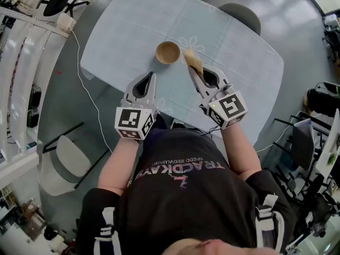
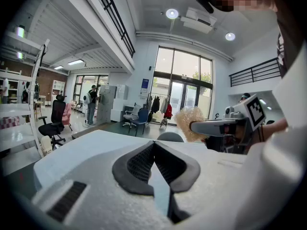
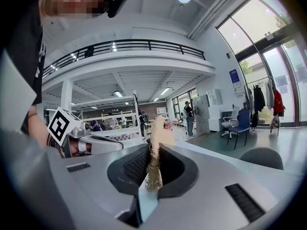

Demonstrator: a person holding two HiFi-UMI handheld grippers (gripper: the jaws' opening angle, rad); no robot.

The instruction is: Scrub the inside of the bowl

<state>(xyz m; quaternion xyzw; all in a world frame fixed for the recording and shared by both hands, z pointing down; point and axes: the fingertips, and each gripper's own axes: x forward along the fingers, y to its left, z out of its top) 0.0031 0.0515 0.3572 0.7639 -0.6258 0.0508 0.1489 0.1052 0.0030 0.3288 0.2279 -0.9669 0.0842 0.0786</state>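
A small brown bowl stands upright on the table's pale blue cloth, just beyond both grippers. My right gripper is shut on a tan fibrous scrubber, which sticks out past the jaws right beside the bowl's right rim. In the right gripper view the scrubber is pinched between the dark pads. My left gripper is shut with nothing in it and points at the table just short of the bowl. Its jaws meet in the left gripper view, where the scrubber shows at the right.
A grey chair is tucked in at the table's far side. Another chair stands on the floor at the left, near a white cable. White shelving lines the left wall; racks and bags crowd the right.
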